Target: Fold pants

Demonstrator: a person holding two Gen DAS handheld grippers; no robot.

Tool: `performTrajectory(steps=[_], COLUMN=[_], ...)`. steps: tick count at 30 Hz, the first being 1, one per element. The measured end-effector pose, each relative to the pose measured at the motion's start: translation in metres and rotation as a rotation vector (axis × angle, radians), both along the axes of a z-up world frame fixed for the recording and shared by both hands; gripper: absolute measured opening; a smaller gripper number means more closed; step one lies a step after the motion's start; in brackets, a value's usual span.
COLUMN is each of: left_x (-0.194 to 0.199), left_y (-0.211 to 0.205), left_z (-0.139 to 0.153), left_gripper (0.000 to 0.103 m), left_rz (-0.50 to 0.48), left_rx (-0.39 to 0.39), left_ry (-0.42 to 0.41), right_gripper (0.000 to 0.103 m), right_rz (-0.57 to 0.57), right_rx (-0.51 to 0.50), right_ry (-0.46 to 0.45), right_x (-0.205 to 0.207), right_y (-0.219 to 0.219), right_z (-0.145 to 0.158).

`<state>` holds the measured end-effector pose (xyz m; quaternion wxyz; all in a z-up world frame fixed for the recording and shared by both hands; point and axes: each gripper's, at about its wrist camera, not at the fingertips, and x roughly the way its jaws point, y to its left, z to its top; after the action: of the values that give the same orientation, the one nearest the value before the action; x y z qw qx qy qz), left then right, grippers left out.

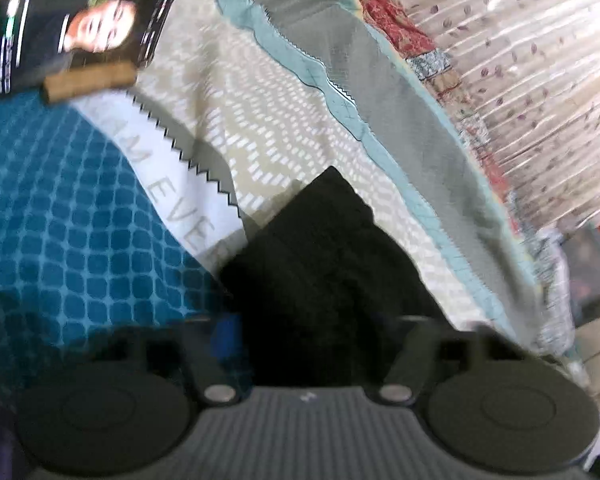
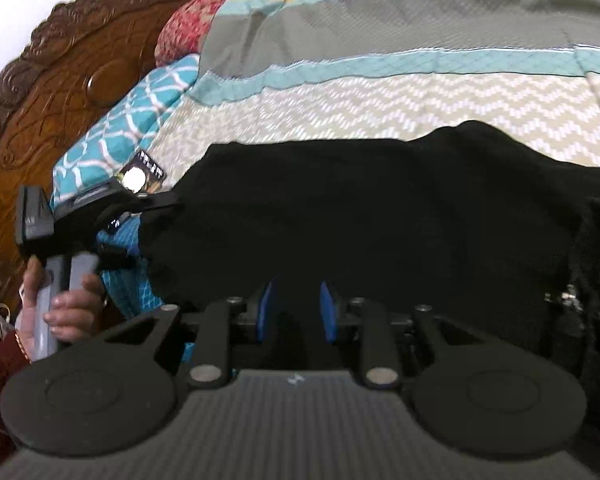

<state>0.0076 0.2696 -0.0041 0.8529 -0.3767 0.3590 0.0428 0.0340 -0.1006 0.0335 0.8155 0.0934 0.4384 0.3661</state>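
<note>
We see the black pants [image 2: 360,216] spread across the patterned bed cover [image 2: 380,100]. Our right claw [image 2: 296,310] angles down, narrowly closed on their near edge. Our left claw [image 2: 148,216], gripped by a hand [image 2: 60,308], meets the pants' left end; its state we cannot tell.

pants [image 2: 360,216] | black, bunched | lying on patterned bedspread [image 2: 380,96]
</note>
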Motion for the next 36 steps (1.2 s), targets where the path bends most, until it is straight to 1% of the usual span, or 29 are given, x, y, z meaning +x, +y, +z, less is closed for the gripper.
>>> performTrajectory(steps=[1, 2, 5, 7, 8, 9, 11, 12, 14, 16, 19, 21, 23, 25, 26, 27, 29, 31, 32, 33, 34, 36], left_x=[-0.004, -0.007, -0.020, -0.026, -0.026, -0.025, -0.019, -0.016, -0.011, -0.010, -0.010, -0.012, -0.011, -0.008, -0.008, -0.010, -0.020, -0.027, -0.029, -0.030, -0.031, -0.028], left_y=[-0.003, -0.005, -0.014, -0.020, -0.025, -0.032, -0.048, -0.060, -0.090, -0.123, -0.178, -0.217, -0.253, -0.283, -0.293, -0.298, -0.300, -0.287, -0.278, -0.266, -0.249, -0.221], left_z=[0.005, 0.009, 0.026, 0.035, 0.039, 0.044, 0.055, 0.061, 0.077, 0.088, 0.094, 0.088, 0.073, 0.050, 0.040, 0.034, 0.036, 0.049, 0.056, 0.061, 0.069, 0.079], left_gripper=[0.037, 0.034, 0.032, 0.032, 0.032, 0.032, 0.032, 0.032, 0.032, 0.032, 0.032, 0.035, 0.049, 0.060, 0.060, 0.062, 0.074, 0.076, 0.078, 0.079, 0.080, 0.083], left_rz=[-0.009, -0.015, -0.030, -0.036, -0.038, -0.044, -0.083, -0.111, -0.194, -0.297, -0.466, -0.597, -0.732, -0.859, -0.889, -0.909, -0.924, -0.912, -0.890, -0.860, -0.811, -0.715], left_rx=[0.017, 0.031, 0.077, 0.097, 0.109, 0.121, 0.160, 0.191, 0.280, 0.362, 0.489, 0.574, 0.644, 0.698, 0.717, 0.730, 0.747, 0.717, 0.697, 0.672, 0.629, 0.543], left_ry=[-0.017, -0.032, -0.095, -0.123, -0.132, -0.139, -0.158, -0.172, -0.221, -0.273, -0.336, -0.351, -0.317, -0.243, -0.210, -0.195, -0.221, -0.258, -0.268, -0.274, -0.276, -0.265], right_gripper=[0.030, 0.030, 0.030, 0.030, 0.030, 0.030, 0.028, 0.027, 0.027, 0.029, 0.029, 0.029, 0.030, 0.033, 0.034, 0.035, 0.037, 0.042, 0.044, 0.049, 0.055, 0.060], right_rz=[0.011, 0.018, 0.021, -0.001, -0.018, -0.037, -0.069, -0.095, -0.127, -0.156, -0.240, -0.315, -0.378, -0.456, -0.483, -0.507, -0.525, -0.519, -0.507, -0.490, -0.474, -0.441], right_rx=[-0.010, -0.016, -0.013, 0.011, 0.024, 0.039, 0.085, 0.125, 0.197, 0.236, 0.287, 0.295, 0.293, 0.289, 0.287, 0.285, 0.289, 0.294, 0.295, 0.290, 0.280, 0.252], right_ry=[-0.001, 0.000, 0.019, 0.059, 0.096, 0.160, 0.368, 0.412, 0.471, 0.462, 0.401, 0.303, 0.220, 0.165, 0.151, 0.143, 0.145, 0.155, 0.156, 0.150, 0.140, 0.120], right_x=[0.000, 0.001, 0.011, 0.023, 0.031, 0.040, 0.058, 0.061, 0.066, 0.065, 0.057, 0.044, 0.032, 0.019, 0.014, 0.009, 0.002, -0.001, 0.002, 0.004, 0.006, 0.013], right_y=[0.004, 0.008, 0.019, 0.028, 0.033, 0.039, 0.048, 0.046, 0.034, 0.018, -0.022, -0.056, -0.086, -0.116, -0.126, -0.135, -0.144, -0.143, -0.140, -0.135, -0.129, -0.120], right_z=[0.000, -0.002, -0.002, -0.006, -0.012, -0.022, -0.056, -0.065, -0.068, -0.063, -0.049, -0.032, -0.019, -0.013, -0.012, -0.013, -0.016, -0.018, -0.019, -0.019, -0.018, -0.016])
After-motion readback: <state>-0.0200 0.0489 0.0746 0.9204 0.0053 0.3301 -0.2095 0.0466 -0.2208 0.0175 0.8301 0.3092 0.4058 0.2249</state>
